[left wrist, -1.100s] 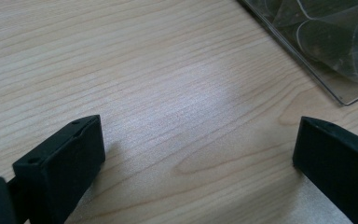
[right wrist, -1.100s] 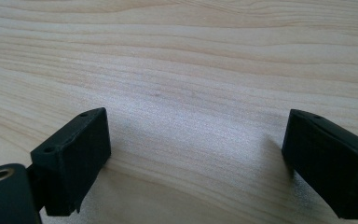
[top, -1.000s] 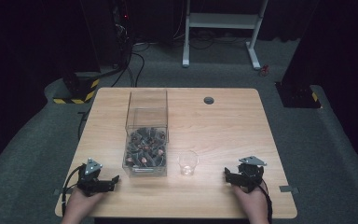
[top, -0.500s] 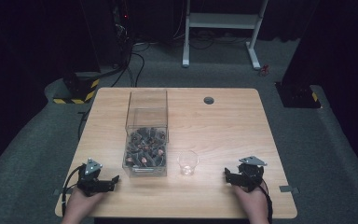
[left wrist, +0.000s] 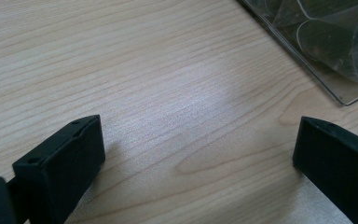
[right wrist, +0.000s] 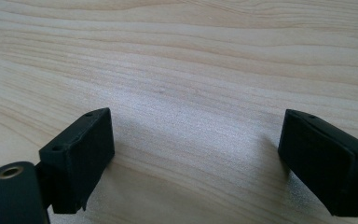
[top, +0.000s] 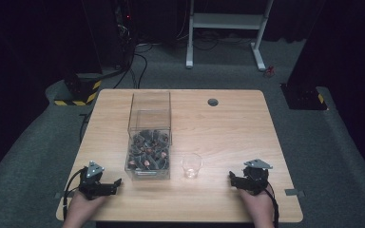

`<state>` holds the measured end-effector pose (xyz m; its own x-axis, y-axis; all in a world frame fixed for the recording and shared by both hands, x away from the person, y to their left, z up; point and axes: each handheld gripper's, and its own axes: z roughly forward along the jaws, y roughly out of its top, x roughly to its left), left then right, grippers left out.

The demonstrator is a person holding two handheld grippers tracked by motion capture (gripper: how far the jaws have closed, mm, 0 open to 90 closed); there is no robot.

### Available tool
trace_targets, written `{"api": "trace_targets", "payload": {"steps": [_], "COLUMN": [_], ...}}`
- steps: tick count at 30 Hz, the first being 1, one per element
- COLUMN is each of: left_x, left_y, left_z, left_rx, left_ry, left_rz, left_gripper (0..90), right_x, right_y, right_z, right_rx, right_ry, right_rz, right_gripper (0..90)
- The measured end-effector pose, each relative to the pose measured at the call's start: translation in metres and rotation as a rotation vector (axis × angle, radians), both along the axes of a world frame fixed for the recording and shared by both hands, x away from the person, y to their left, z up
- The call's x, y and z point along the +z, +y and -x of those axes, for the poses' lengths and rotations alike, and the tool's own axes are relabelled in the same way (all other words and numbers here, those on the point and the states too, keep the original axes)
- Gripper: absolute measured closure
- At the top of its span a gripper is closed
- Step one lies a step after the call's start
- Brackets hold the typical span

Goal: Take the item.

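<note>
- The left gripper (top: 116,182) is resting at the near left table (top: 228,128) edge, jaws spread on nothing, pointing right toward the clear box (top: 148,172).
- The right gripper (top: 231,178) is sitting at the near right, jaws also spread and empty, pointing left toward the one plastic cup (top: 191,165).
- The cup is standing upright just right of the box.
- The one box is running its long axis away from the person, holding too many dark pieces (top: 147,147) to count.

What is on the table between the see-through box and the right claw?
A small clear cup stands between the clear box and the right claw, with bare wood on either side of it, seen in the high view.
</note>
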<state>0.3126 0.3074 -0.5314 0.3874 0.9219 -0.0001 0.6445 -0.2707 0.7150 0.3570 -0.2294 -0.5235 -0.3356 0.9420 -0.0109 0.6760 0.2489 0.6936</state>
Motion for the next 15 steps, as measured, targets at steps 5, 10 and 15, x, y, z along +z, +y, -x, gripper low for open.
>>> {"api": "trace_targets", "payload": {"steps": [5,10,15], "left_x": [0.0000,0.0000,0.0000], "left_y": [0.0000,0.0001,0.0000], "left_z": [0.0000,0.0000,0.0000], "left_rx": [0.000,0.000,0.000], "left_ry": [0.000,0.000,0.000], "left_rz": [0.000,-0.001,0.000], "left_gripper": [2.4,2.4,2.4], "right_x": [0.0012,0.0023,0.0040], "right_y": [-0.0002,-0.0003,0.0008], "right_z": [0.0012,0.0033,0.0049], "right_rx": [0.005,0.014,0.026], "right_ry": [-0.010,-0.013,-0.018], "right_rz": [-0.005,-0.012,-0.026], "right_gripper": [11.5,12.7,13.7]}}
